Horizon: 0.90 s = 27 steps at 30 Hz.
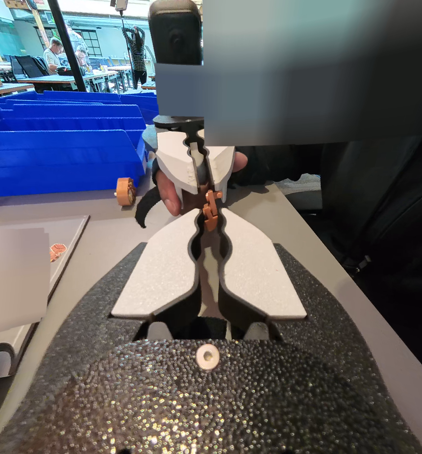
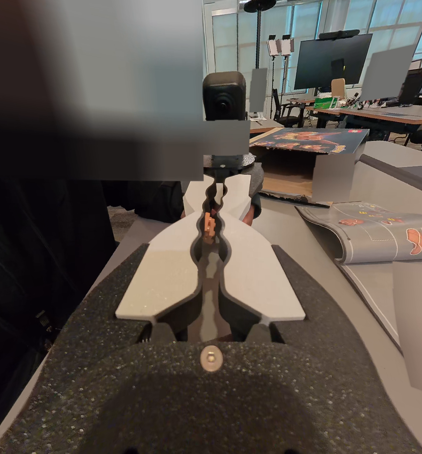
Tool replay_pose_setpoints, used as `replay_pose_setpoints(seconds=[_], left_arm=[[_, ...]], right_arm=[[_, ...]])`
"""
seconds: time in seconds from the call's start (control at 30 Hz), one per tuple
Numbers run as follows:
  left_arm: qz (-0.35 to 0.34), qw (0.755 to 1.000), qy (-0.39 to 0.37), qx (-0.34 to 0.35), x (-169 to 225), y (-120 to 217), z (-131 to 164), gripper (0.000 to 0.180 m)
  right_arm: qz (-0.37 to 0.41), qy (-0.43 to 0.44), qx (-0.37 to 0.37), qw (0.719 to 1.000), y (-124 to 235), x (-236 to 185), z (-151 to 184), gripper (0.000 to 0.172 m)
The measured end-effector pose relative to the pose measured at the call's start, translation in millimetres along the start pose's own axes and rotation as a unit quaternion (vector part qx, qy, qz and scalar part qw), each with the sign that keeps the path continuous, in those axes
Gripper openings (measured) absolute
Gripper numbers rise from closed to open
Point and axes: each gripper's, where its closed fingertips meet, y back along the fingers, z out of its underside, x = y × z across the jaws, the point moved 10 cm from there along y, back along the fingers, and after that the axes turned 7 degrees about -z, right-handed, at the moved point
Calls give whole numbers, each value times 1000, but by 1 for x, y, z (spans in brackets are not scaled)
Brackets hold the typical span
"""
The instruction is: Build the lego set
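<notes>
A small orange-brown brick piece (image 1: 211, 216) is held upright above the grey table (image 1: 291, 233). My left gripper (image 1: 210, 213) is shut on its lower part, with both pads against it. My right gripper (image 1: 206, 188) faces it from the far side, tips at the piece's upper end, with a hand (image 1: 168, 194) around it. In the right wrist view the piece (image 2: 208, 228) stands between the fingertips of my right gripper (image 2: 209, 218), close to the left pad with a dark slit on the right, so the pads do not press on it. My left gripper (image 2: 214, 206) shows just behind it.
Blue bins (image 1: 57, 147) stand at the back left, with a round brown brick assembly (image 1: 125, 190) in front of them. An open instruction booklet (image 2: 377, 235) and an opened cardboard box (image 2: 303, 157) lie to the right. The table edge (image 1: 328, 245) drops off beside a dark chair. Both grippers' tips are close together, under 4 cm apart.
</notes>
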Motion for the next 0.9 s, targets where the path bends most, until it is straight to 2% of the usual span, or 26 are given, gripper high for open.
replay_pose_setpoints(seconds=[0.33,0.63,0.9], left_arm=[[-3,1000,15,22,-2,2,-1,10],[-82,991,-104,11,3,6,-9,10],[-98,982,-164,-17,9,4,-9,10]], right_arm=[[-2,-14,40,999,6,1,-7,9],[16,28,-31,999,-1,-4,-3,18],[36,55,-61,996,-4,-5,-1,17]])
